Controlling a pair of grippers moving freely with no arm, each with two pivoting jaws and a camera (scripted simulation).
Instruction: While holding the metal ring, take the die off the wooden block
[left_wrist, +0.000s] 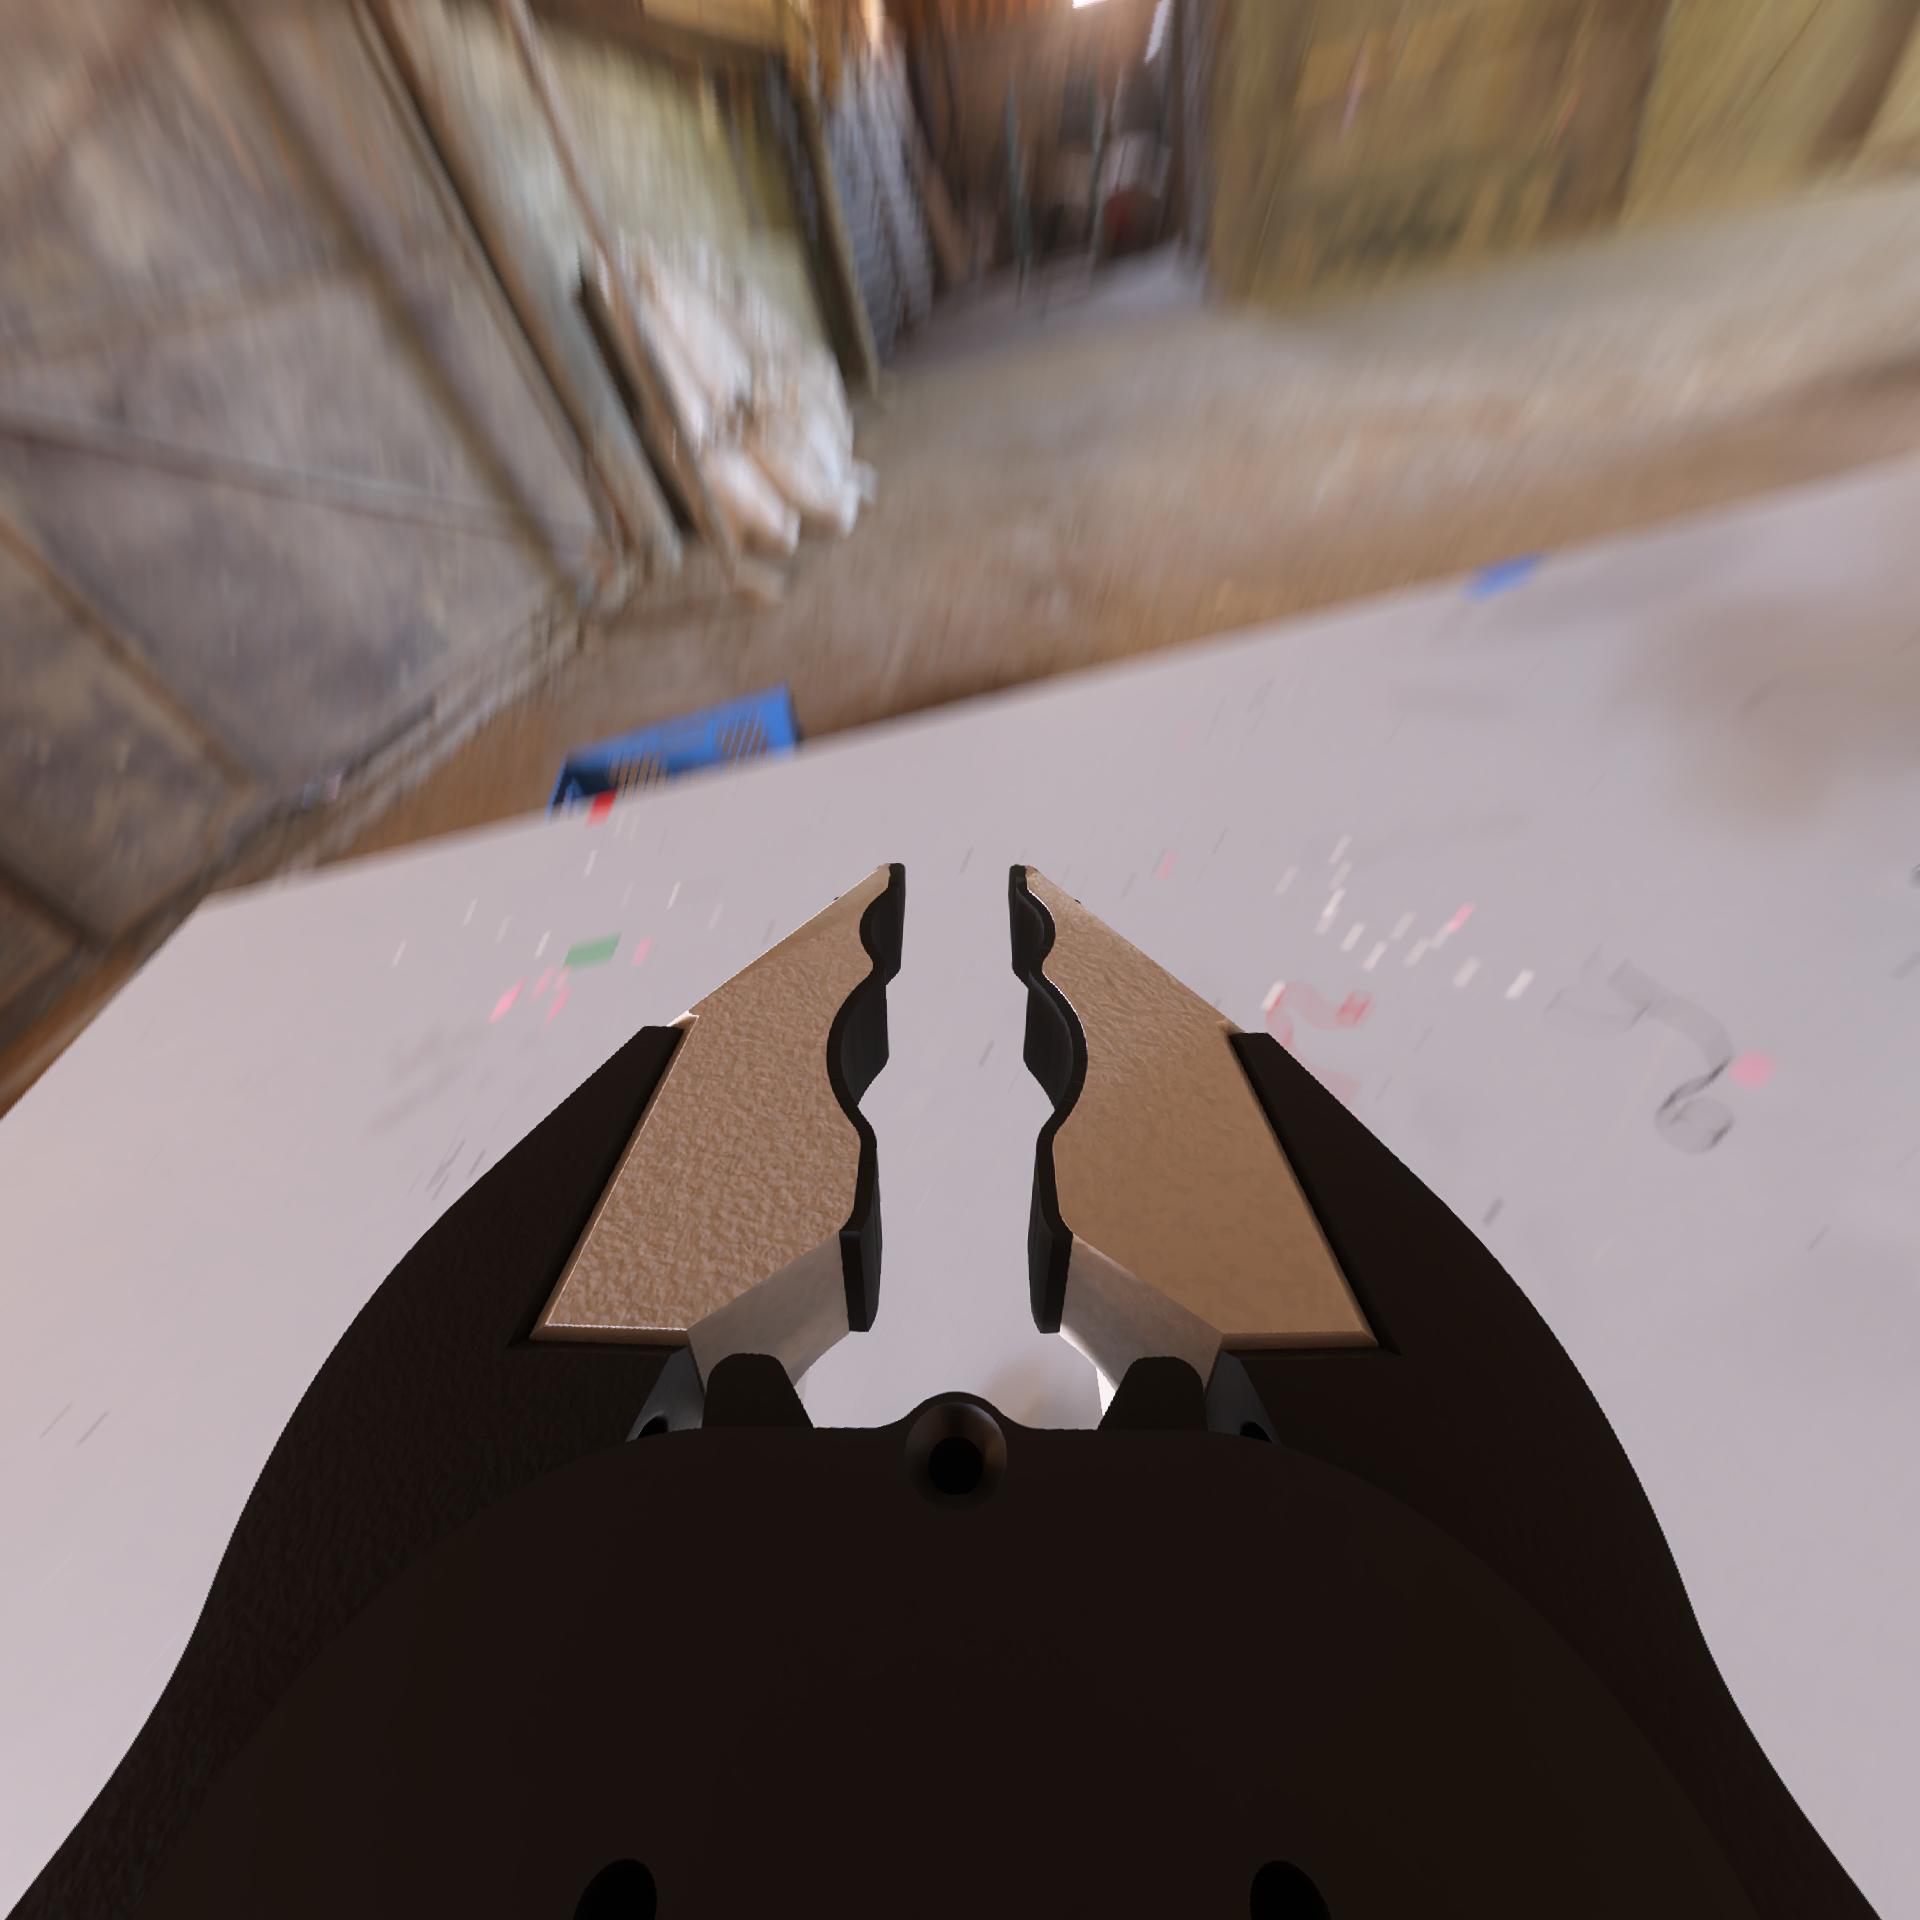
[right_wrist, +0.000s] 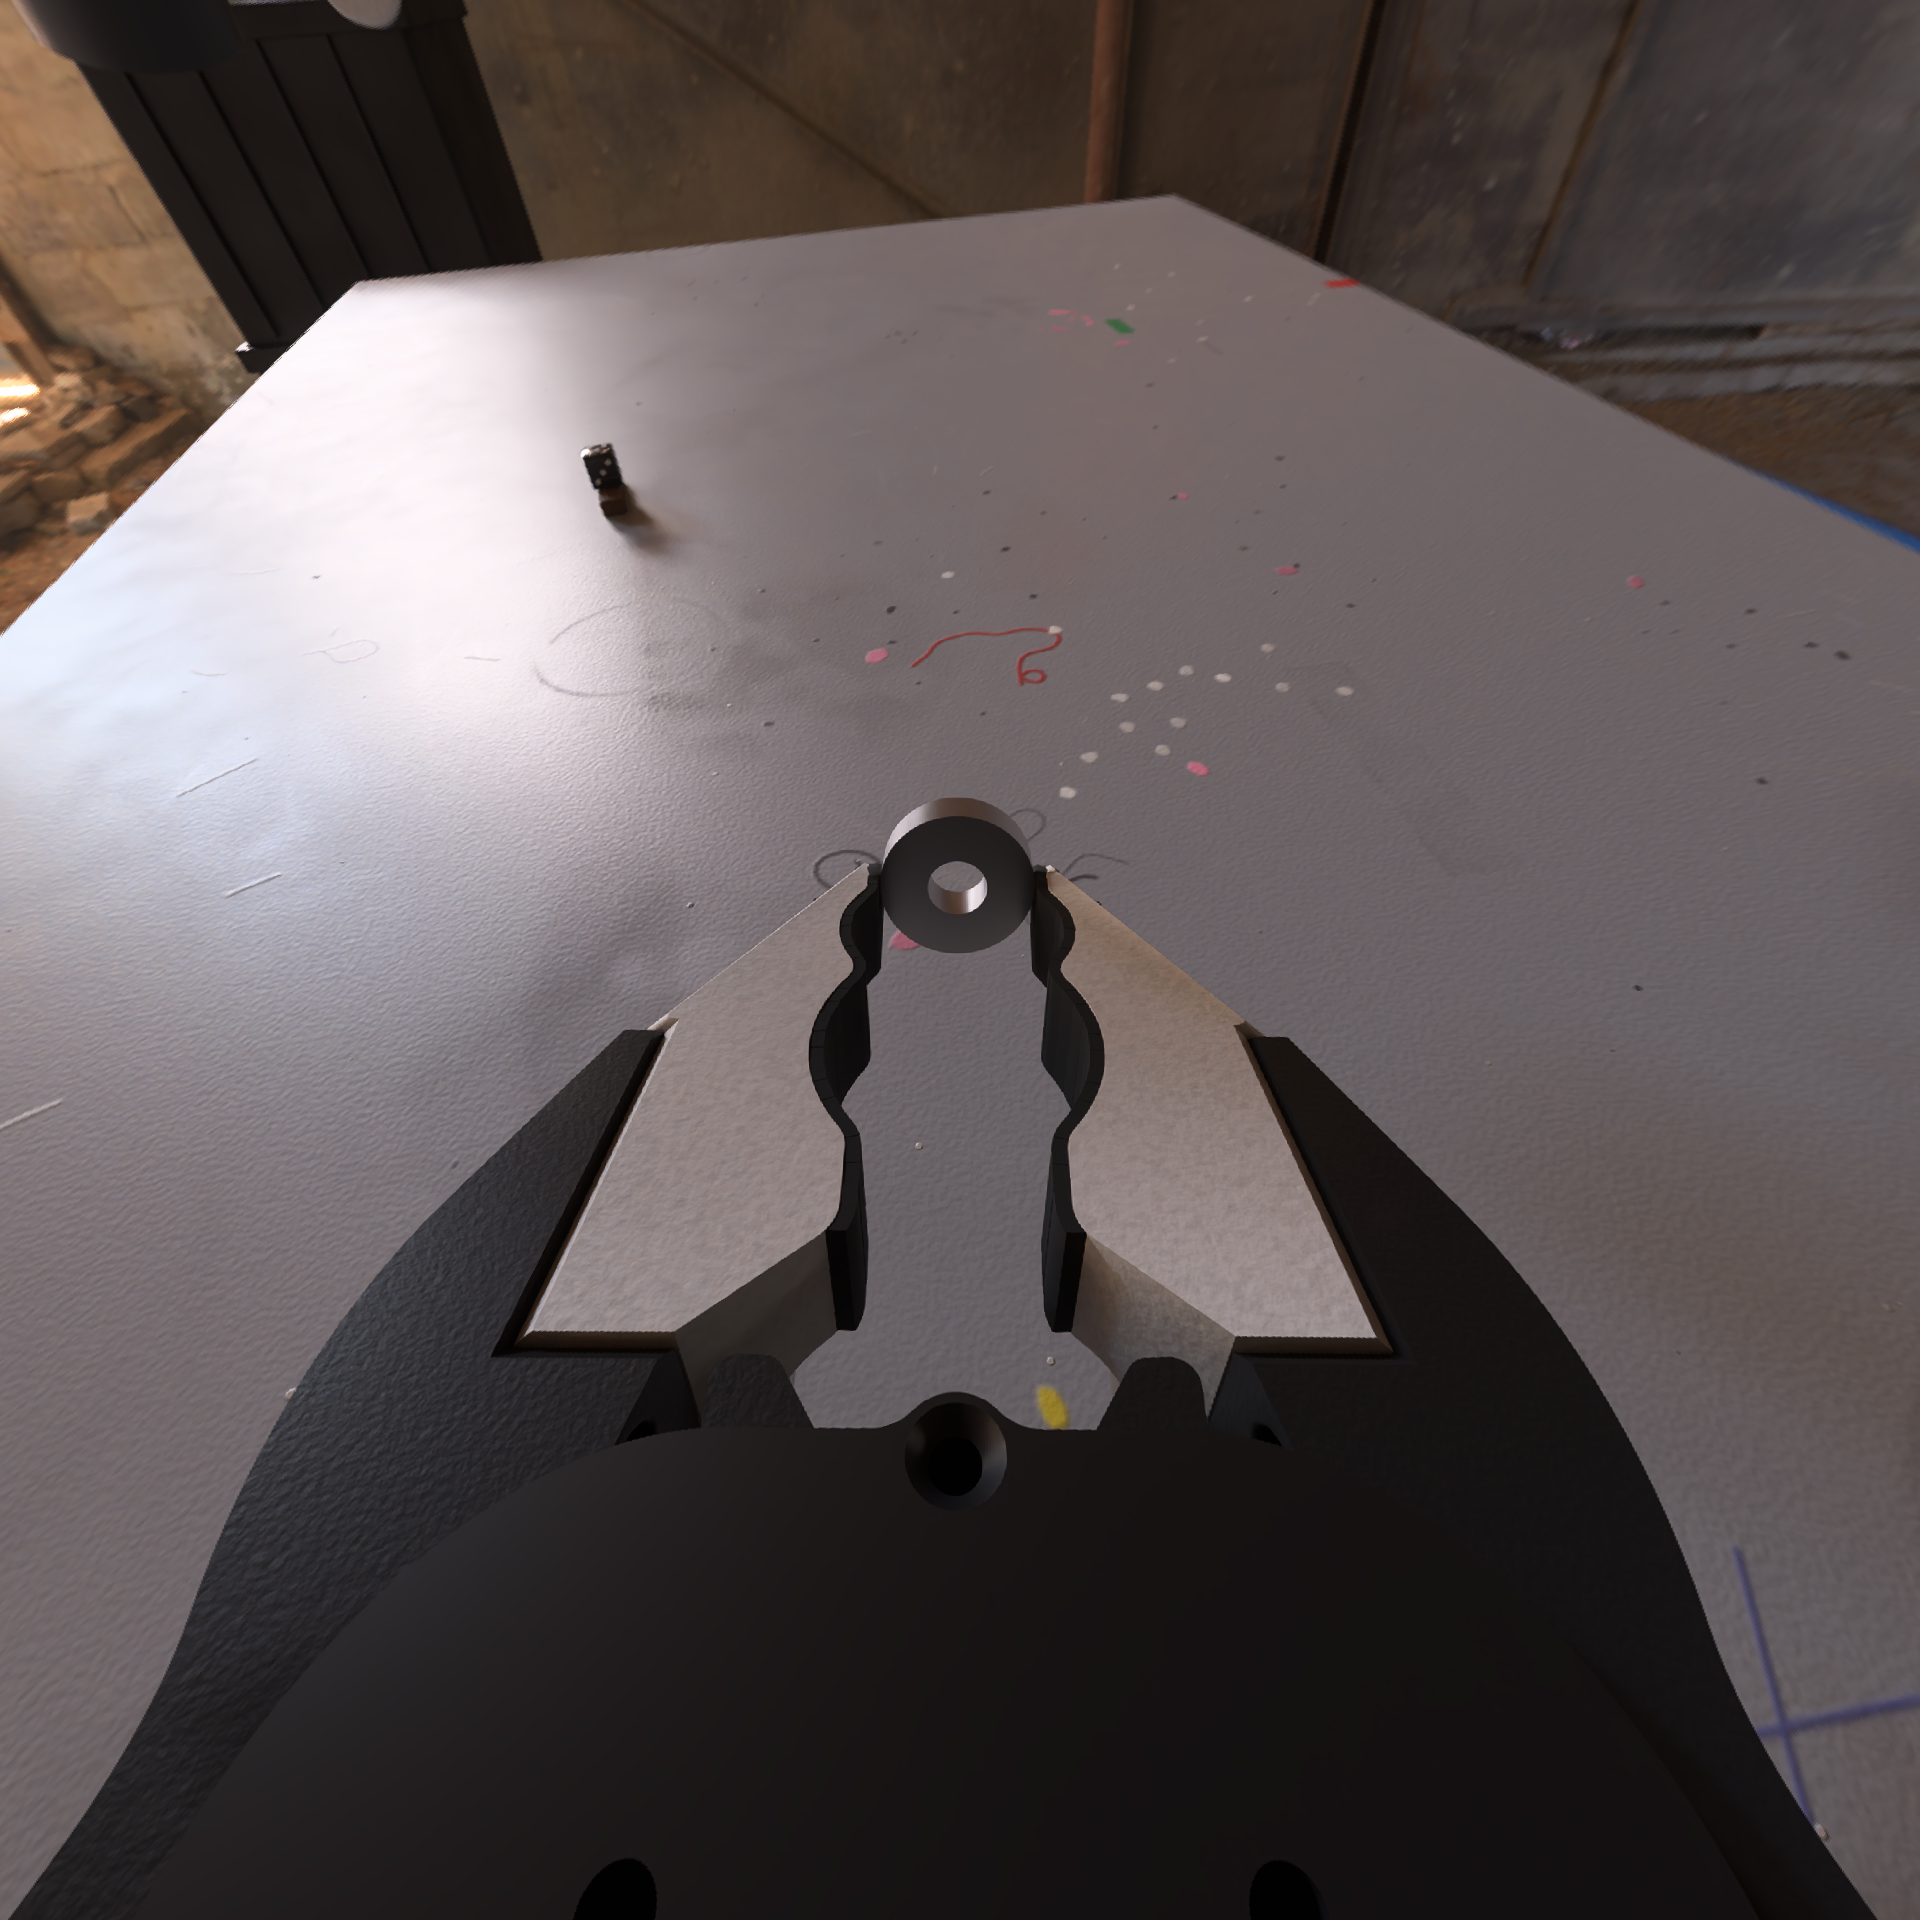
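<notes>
Metal ring (right_wrist: 958, 889) pinched on edge between the right gripper (right_wrist: 956, 883) fingertips, above the table (right_wrist: 416, 935); die (right_wrist: 601, 464) atop wooden block (right_wrist: 612, 503) far ahead-left; left gripper (left_wrist: 957, 878) narrowly parted, empty, tilted over the table

A thick grey metal ring (right_wrist: 958, 890) is held on edge, its hole facing the camera. Far off to the left, a dark die (right_wrist: 601, 464) is stacked on a small wooden block (right_wrist: 612, 503).
</notes>
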